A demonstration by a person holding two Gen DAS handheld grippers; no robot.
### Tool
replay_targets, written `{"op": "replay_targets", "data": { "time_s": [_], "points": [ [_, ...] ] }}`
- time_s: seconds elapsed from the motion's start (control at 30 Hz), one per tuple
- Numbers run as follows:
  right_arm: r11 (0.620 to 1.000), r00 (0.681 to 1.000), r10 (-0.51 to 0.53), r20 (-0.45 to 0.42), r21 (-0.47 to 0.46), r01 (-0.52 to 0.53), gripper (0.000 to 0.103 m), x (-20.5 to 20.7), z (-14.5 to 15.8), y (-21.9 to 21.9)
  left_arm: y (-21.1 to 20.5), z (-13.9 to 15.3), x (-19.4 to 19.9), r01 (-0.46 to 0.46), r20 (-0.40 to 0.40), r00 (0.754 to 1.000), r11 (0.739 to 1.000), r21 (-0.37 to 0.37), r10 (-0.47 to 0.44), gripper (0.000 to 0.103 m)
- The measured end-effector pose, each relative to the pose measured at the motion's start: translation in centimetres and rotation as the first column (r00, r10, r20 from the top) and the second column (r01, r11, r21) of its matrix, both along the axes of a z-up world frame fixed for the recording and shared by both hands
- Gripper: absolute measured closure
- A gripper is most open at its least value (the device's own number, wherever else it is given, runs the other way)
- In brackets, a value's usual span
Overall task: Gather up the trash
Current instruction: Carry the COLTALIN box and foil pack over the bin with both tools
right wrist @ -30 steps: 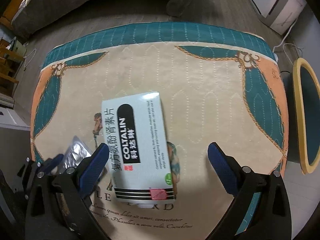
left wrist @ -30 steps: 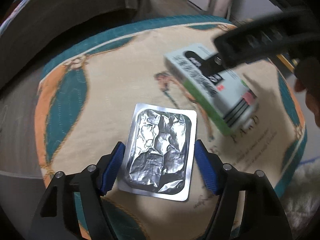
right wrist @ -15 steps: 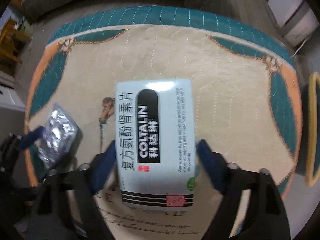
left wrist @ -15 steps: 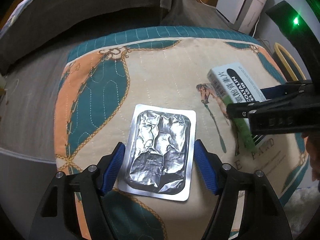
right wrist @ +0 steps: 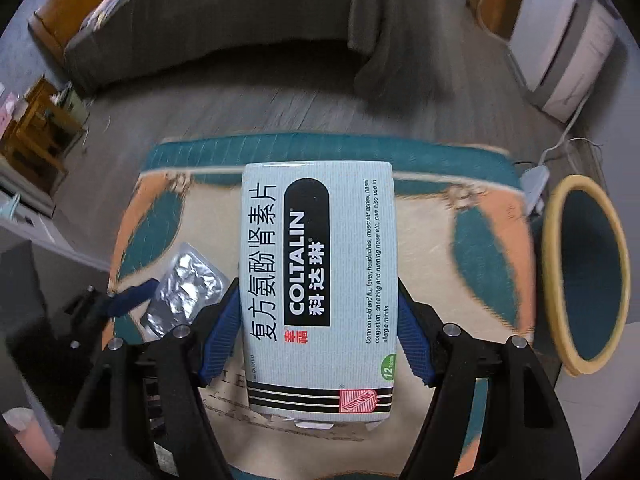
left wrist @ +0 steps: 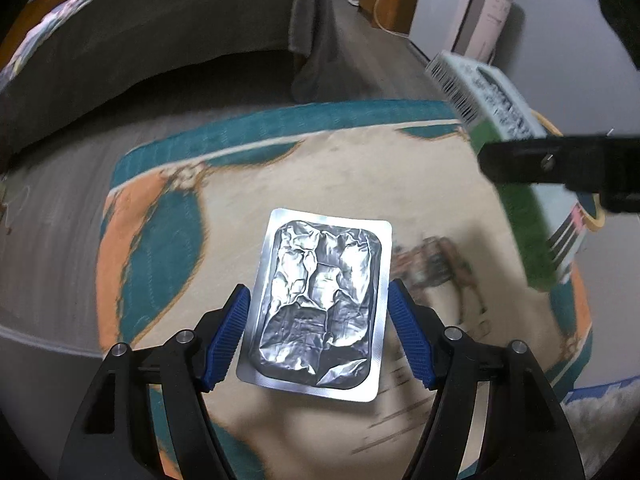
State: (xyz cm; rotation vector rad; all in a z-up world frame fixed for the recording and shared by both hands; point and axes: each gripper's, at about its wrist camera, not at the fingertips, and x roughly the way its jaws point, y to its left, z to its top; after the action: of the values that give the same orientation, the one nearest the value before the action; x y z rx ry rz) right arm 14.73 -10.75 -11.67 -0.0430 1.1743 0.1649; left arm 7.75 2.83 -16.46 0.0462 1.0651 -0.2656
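Observation:
My left gripper (left wrist: 318, 334) is shut on a silver foil blister pack (left wrist: 320, 304), held flat between the blue pads above the patterned stool top (left wrist: 168, 240). My right gripper (right wrist: 318, 330) is shut on a pale blue Coltalin medicine box (right wrist: 320, 288), lifted off the stool top (right wrist: 452, 280). The box also shows in the left wrist view (left wrist: 512, 168) at upper right, with the right gripper's black arm across it. The blister pack and the left gripper's blue pad show at the left in the right wrist view (right wrist: 184, 288).
A teal bin with a yellow rim (right wrist: 588, 276) stands on the floor right of the stool. A grey sofa (right wrist: 208, 36) runs along the back. A white appliance (right wrist: 560, 60) and a cable lie at the far right. A wooden shelf (right wrist: 36, 132) stands at the left.
My right gripper has closed on the medicine box and lifted it off the stool. My left gripper has lifted the blister pack; both cameras now sit higher above the stool.

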Motion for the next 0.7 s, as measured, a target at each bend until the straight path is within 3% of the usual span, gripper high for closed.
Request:
{"op": "replay_targets", "data": {
  "time_s": [0.37,0.7],
  "points": [
    [0.99,0.989,-0.141,0.05,-0.006,0.141,0.033,-1.1,2.7,-10.5,-8.5,2.1,1.3,0.093,0.051,0.994,0.996,-0.007,-0.093,0.032],
    [0.981,0.978,-0.189,0.089,-0.036,0.193,0.033,-0.9,3.6,-16.6,-12.8,3.4,1.3,0.168,0.089,0.982,0.986,0.0,-0.168,0.032]
  ]
}}
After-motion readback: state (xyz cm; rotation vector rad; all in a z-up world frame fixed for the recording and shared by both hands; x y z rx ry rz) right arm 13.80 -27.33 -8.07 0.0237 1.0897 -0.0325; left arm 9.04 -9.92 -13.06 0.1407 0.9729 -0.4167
